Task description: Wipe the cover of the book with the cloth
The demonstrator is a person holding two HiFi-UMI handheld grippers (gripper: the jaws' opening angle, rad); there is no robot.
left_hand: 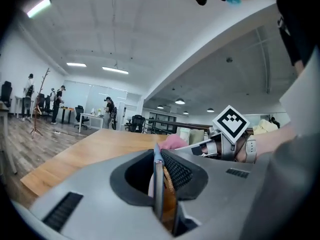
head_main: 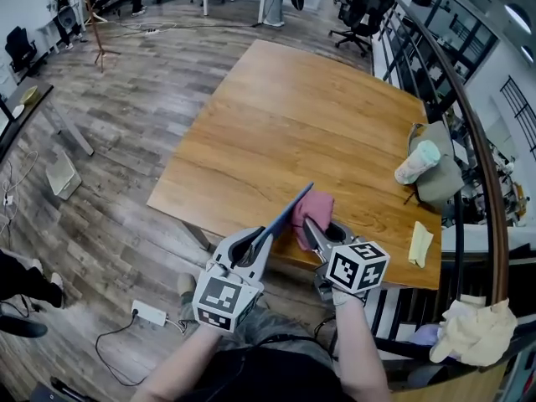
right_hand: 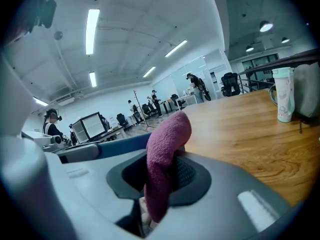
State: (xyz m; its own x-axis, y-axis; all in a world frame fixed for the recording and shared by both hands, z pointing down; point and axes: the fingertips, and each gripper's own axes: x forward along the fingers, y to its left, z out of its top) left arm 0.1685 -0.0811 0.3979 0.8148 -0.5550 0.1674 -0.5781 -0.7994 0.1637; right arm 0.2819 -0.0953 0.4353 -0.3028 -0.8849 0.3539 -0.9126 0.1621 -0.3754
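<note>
A thin blue book [head_main: 289, 212] is held edge-on above the near edge of the wooden table [head_main: 285, 132], tilted up and away from me. My left gripper [head_main: 255, 245] is shut on its lower end. In the left gripper view the book's blue cover and brownish page edge [left_hand: 159, 184] stand upright between the jaws. My right gripper [head_main: 311, 229] is shut on a dark pink cloth [head_main: 313, 210], which lies right beside the book's upper part. In the right gripper view the cloth [right_hand: 162, 159] sticks up out of the jaws and folds over, with the blue book [right_hand: 122, 144] just to its left.
At the table's right edge stand a pale bottle [head_main: 416, 163] and a grey bag [head_main: 442, 182], with a yellow rag [head_main: 420, 244] nearer me. A curved railing [head_main: 490, 191] runs along the right. A power strip [head_main: 149, 312] lies on the floor at the left.
</note>
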